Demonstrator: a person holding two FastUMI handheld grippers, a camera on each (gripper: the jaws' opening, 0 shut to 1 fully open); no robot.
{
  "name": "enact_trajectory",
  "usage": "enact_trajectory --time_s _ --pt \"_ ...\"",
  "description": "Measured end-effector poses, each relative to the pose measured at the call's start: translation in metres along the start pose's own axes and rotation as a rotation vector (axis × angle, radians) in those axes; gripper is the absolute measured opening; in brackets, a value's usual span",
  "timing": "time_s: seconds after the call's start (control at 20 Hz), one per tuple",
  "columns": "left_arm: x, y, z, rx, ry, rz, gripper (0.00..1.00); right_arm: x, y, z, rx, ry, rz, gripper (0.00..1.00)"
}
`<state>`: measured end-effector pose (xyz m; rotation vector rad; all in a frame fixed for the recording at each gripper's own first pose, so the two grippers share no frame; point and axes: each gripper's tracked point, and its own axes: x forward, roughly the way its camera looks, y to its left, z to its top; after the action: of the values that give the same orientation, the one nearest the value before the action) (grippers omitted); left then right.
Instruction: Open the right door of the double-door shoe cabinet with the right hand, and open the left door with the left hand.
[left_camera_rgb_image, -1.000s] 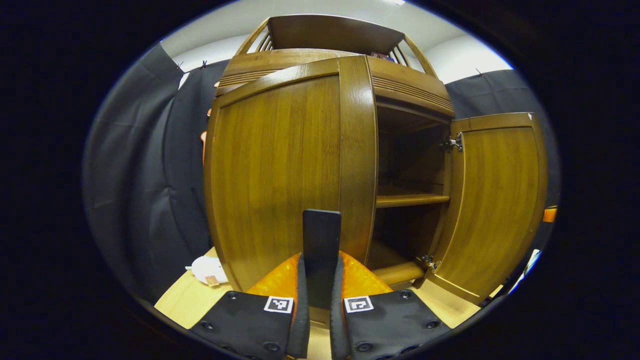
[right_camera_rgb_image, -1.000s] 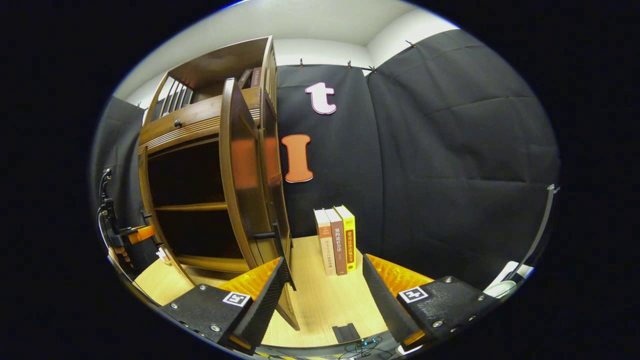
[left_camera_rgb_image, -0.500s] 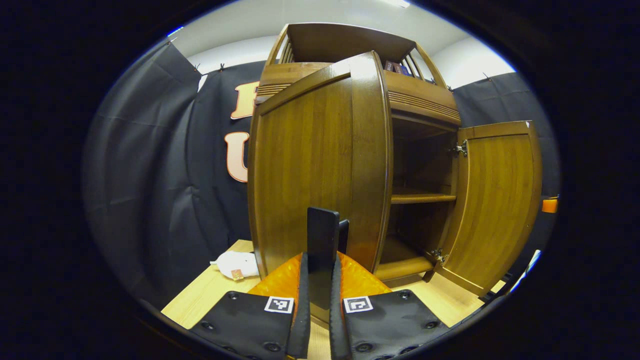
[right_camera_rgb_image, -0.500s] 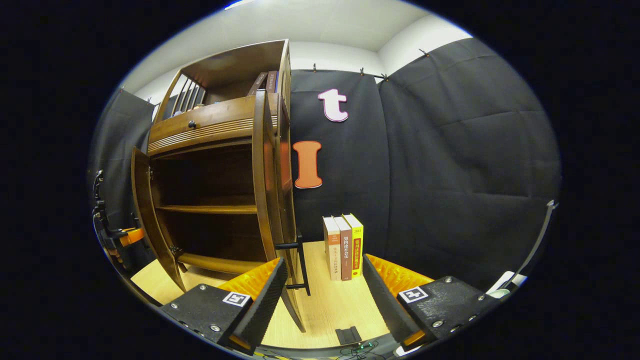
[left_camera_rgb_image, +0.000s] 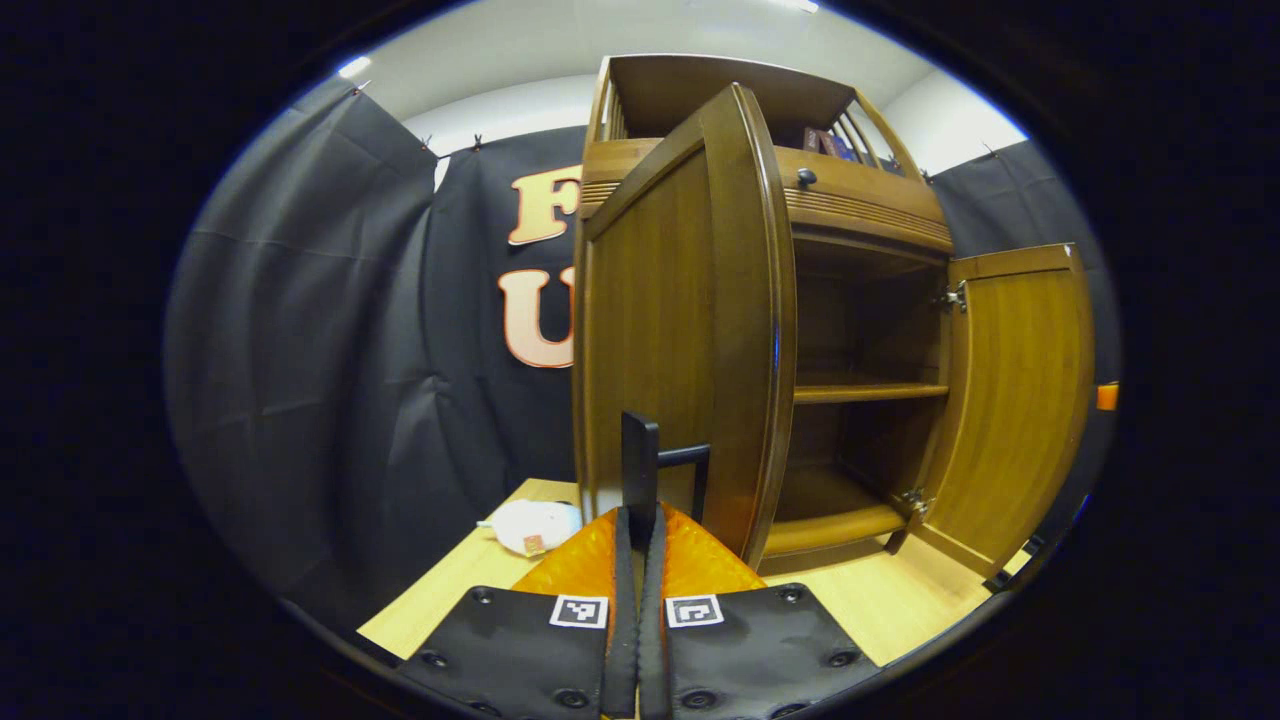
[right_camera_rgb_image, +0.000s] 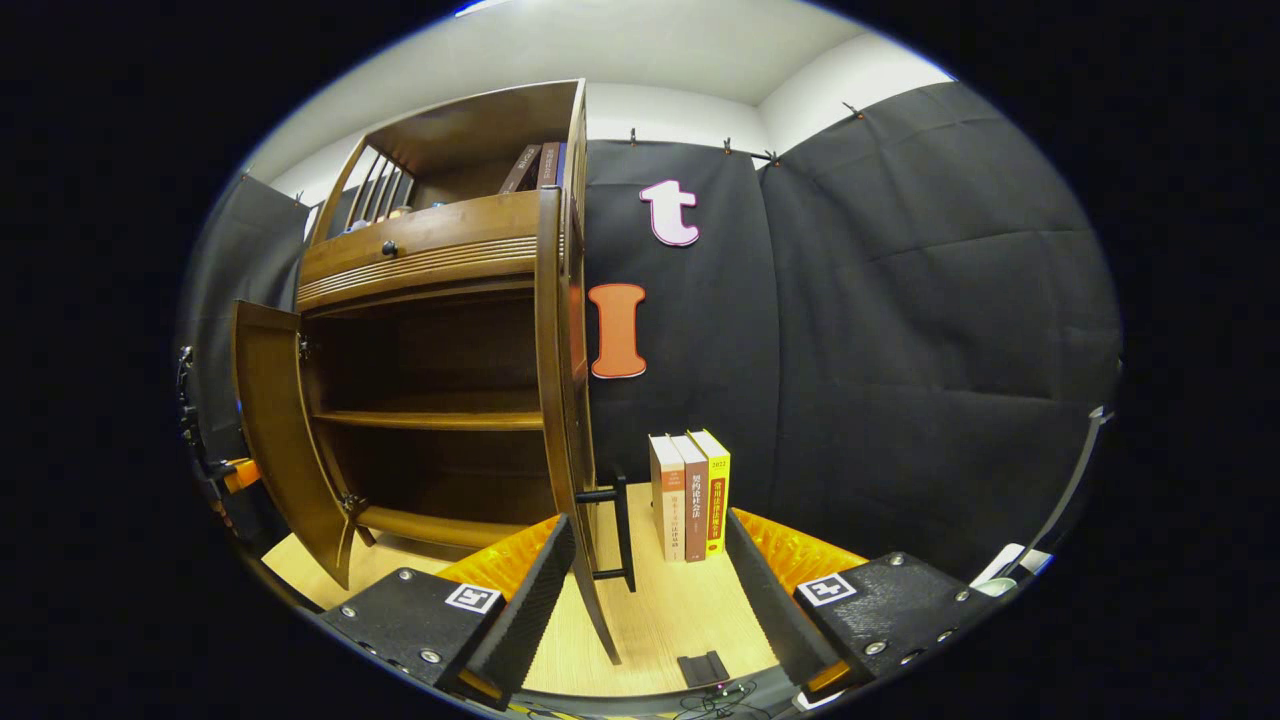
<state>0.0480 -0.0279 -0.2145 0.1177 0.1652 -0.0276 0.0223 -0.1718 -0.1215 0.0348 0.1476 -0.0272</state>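
The brown wooden shoe cabinet (left_camera_rgb_image: 860, 200) stands with both doors swung out. In the left gripper view the left door (left_camera_rgb_image: 670, 330) is almost edge-on, and my left gripper (left_camera_rgb_image: 637, 518) is shut on its black bar handle (left_camera_rgb_image: 640, 450). The right door (left_camera_rgb_image: 1020, 400) hangs wide open at the right. In the right gripper view the right door (right_camera_rgb_image: 558, 380) is edge-on, its black handle (right_camera_rgb_image: 618, 530) just ahead of my left finger. My right gripper (right_camera_rgb_image: 645, 590) is open and holds nothing. The left door (right_camera_rgb_image: 275, 430) shows at the far left, with the left gripper (right_camera_rgb_image: 215, 470) beside it.
Inside the cabinet is a bare shelf (left_camera_rgb_image: 865, 392). Three books (right_camera_rgb_image: 690, 495) stand upright on the pale wooden floor (right_camera_rgb_image: 650, 630) right of the cabinet. A white soft toy (left_camera_rgb_image: 528, 525) lies left of the cabinet. A small black object (right_camera_rgb_image: 700, 668) lies on the floor near my right gripper.
The left door has swung further open with my left gripper shut on its handle. The right gripper stayed open, a little further back from the right door.
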Motion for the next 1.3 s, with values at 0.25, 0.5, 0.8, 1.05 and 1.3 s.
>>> enact_trajectory --time_s 0.25,0.5,0.8,1.05,1.3 --pt "-0.002 0.02 -0.001 -0.008 0.025 -0.057 0.05 -0.01 0.017 0.006 -0.001 -0.023 -0.044 0.92" --pt "-0.007 0.052 0.0 -0.003 0.028 -0.087 0.05 -0.017 0.052 0.018 -0.006 -0.054 -0.068 0.92" --pt "-0.005 0.092 0.0 -0.03 0.03 -0.119 0.07 -0.029 0.103 0.019 -0.013 -0.063 -0.068 0.99" --pt "-0.003 0.111 -0.001 -0.022 0.03 -0.153 0.07 -0.033 0.138 0.024 -0.012 -0.063 -0.059 0.92" --pt "0.0 0.123 -0.003 -0.038 0.033 -0.168 0.07 -0.037 0.165 0.019 -0.018 -0.052 -0.053 0.99"
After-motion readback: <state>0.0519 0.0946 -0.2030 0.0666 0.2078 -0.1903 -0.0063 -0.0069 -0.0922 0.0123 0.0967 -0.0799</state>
